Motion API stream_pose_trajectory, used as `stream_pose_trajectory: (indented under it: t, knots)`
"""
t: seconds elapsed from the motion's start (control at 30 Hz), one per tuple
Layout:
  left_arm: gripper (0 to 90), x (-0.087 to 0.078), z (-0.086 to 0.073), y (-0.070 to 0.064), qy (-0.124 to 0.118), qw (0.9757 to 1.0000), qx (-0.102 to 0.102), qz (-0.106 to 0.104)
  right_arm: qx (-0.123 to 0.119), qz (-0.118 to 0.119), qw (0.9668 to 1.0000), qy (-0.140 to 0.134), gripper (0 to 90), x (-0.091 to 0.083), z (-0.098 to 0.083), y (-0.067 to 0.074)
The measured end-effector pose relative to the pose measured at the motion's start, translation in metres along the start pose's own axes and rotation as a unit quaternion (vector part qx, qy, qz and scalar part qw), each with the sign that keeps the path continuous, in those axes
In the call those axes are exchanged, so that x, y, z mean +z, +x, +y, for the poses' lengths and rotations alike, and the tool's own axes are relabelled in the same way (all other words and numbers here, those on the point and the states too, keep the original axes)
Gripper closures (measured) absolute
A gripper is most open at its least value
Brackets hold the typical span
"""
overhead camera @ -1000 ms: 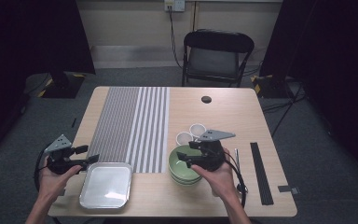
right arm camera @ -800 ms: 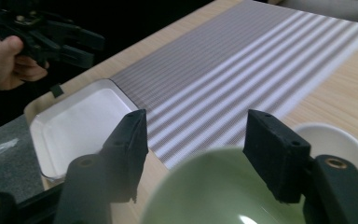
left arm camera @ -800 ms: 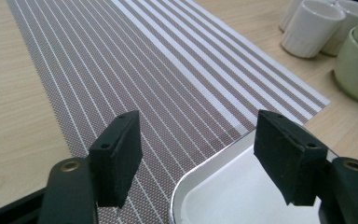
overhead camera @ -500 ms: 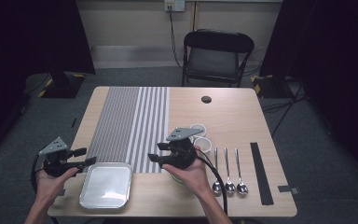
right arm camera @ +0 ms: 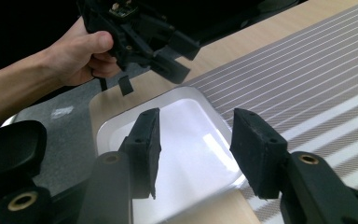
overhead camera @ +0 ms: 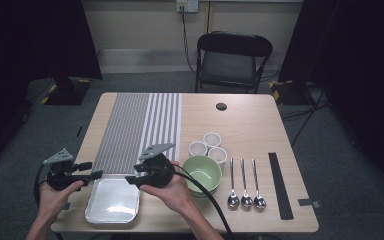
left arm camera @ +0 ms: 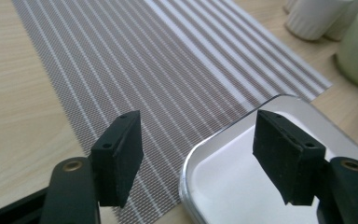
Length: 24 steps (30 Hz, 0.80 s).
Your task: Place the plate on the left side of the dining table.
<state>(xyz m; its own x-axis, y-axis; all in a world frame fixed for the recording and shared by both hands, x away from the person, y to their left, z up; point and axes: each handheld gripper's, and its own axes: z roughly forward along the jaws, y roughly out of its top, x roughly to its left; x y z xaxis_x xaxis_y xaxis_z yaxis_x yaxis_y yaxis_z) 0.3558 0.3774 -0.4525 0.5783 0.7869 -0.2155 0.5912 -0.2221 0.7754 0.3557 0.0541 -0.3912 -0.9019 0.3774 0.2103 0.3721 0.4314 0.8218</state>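
Grippers closing in on the rectangular silver metal tray [overhead camera: 112,200] at the table's near-left edge.
Left gripper [left arm camera: 198,156] open and empty over its corner; right gripper [right arm camera: 196,149], jaws just narrowing, empty above its rim: seat both pads squarely before lifting level.

Both forearms come in over the tabletop's near edge. The left hand [overhead camera: 55,192] grips the left claw [overhead camera: 96,175] at the near left corner, pointing level toward the right; its jaws stand well apart with nothing between the pads. The right hand [overhead camera: 172,189] holds the right claw [overhead camera: 130,179] left of the middle of the near edge, pointing toward the left claw. Its jaws have just been closing, yet a gap remains, with nothing pressed between them.
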Motion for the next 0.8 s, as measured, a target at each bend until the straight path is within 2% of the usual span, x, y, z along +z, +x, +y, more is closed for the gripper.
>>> stream_pose_trajectory:
  t: [0.07, 0.2, 0.27, 0.3, 0.37, 0.5, 0.6, 0.63, 0.7, 0.77, 0.8]
  knots:
    - [33.4, 0.002, -0.002, 0.001, 0.003, 1.0, 0.001, -0.005, -0.007, 0.0, 0.9998, 0.017, 56.0, 0.012, 0.001, 0.001]
    - [37.3, 0.004, -0.005, 0.0, 0.009, 0.9999, 0.01, -0.002, -0.008, 0.004, 0.9995, 0.03, 60.1, 0.031, -0.001, 0.0]
    - [42.5, 0.003, -0.006, 0.001, 0.003, 1.0, 0.002, -0.008, -0.002, 0.005, 0.9993, 0.037, 61.7, 0.041, -0.004, -0.001]
    - [48.6, 0.003, -0.006, 0.002, 0.003, 0.9999, -0.002, -0.012, 0.0, 0.005, 0.9992, 0.039, 62.5, 0.046, -0.006, -0.003]
    - [54.6, 0.003, -0.008, 0.003, 0.003, 1.0, -0.004, -0.003, 0.001, 0.005, 0.9992, 0.041, 62.3, 0.05, -0.008, -0.006]
    - [61.3, 0.007, -0.01, 0.004, 0.01, 0.9999, 0.008, -0.004, 0.014, 0.006, 0.9993, 0.035, 65.9, 0.06, -0.013, -0.015]
    - [66.5, 0.009, -0.012, 0.005, 0.015, 0.9998, 0.011, -0.004, 0.01, -0.013, 0.9989, 0.045, 69.6, 0.066, -0.017, -0.021]
    - [68.4, 0.01, -0.012, 0.005, 0.015, 0.9998, 0.011, -0.004, 0.016, -0.015, 0.9987, 0.045, 71.3, 0.068, -0.02, -0.024]
    - [71.8, 0.01, -0.013, 0.008, 0.012, 0.9997, 0.005, -0.021, 0.022, -0.026, 0.9984, 0.045, 72.5, 0.069, -0.024, -0.028]
    - [76.5, 0.01, -0.014, 0.008, 0.015, 0.9998, 0.005, -0.01, 0.025, -0.037, 0.998, 0.045, 74.7, 0.069, -0.029, -0.032]
    - [77.9, 0.01, -0.015, 0.009, 0.015, 0.9998, 0.006, -0.012, 0.028, -0.045, 0.9975, 0.047, 76.8, 0.069, -0.031, -0.033]
